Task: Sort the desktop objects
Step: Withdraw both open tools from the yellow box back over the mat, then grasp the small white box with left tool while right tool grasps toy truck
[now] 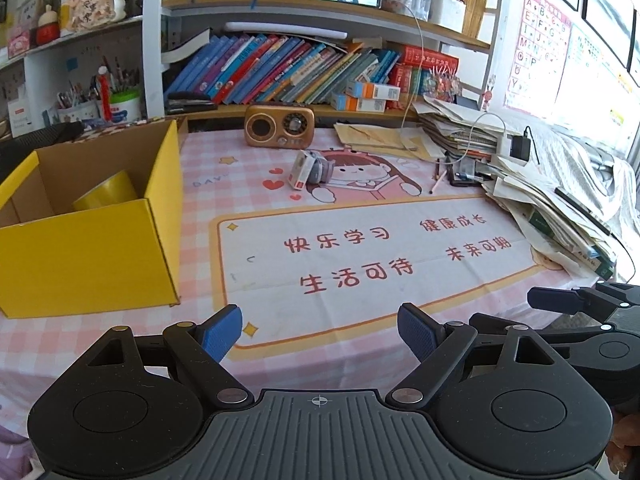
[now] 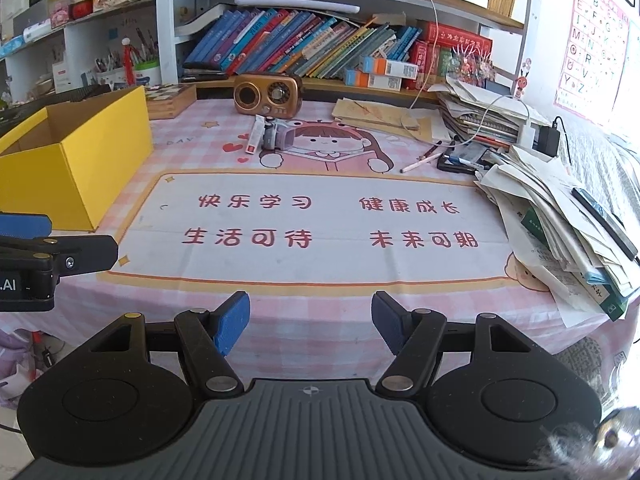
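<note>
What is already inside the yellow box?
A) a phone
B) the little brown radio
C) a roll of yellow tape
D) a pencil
C: the left wrist view looks into the open yellow box and shows a roll of yellow tape lying at the bottom; nothing else shows inside.

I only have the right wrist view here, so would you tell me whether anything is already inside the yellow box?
Observer: Yes. The left wrist view looks into the yellow box, and a yellow roll of tape lies at the bottom.
Operator: Thank you. Is the left gripper holding anything? I only see one of its fingers at my edge.
Observer: No. The left gripper is open, with only the printed tablecloth showing between its fingers.
Operator: Is there anything else in the box?
Observer: Only the tape shows in the part of the floor that is visible; the near wall hides the rest.
</note>
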Demonstrator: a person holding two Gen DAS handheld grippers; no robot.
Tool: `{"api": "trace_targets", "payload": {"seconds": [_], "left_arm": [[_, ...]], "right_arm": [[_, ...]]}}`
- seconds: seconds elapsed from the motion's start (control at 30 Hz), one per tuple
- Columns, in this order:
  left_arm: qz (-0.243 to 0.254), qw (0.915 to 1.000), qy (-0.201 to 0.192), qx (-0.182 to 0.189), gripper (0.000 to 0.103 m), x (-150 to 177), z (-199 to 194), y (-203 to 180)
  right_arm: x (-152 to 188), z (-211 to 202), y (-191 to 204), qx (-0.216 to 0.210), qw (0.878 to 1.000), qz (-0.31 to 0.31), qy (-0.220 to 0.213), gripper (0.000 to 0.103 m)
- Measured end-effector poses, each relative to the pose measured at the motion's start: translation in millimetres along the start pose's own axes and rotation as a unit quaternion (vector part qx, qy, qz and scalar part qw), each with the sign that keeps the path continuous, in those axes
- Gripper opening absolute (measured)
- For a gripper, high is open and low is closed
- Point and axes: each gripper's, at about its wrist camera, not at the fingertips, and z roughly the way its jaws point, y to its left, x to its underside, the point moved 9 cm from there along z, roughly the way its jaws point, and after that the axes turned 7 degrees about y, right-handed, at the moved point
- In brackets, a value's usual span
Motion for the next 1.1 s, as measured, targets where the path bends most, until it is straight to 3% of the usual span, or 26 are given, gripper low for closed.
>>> {"api": "trace_targets", "payload": {"seconds": [0.4,1.1], "left_arm": [[-0.021,0.9997,0.000,-0.013,0.087,-36,42,-9],[-0.046,0.9964,-0.013,-0.070,0.087,-111,101,-3]], "right_arm": [[-40,42,-26,-0.021,1.000,-0.015,0.009,0.065],[-128,126,-54,-0.085,0.995,-0.046,0.001,0.065]]}}
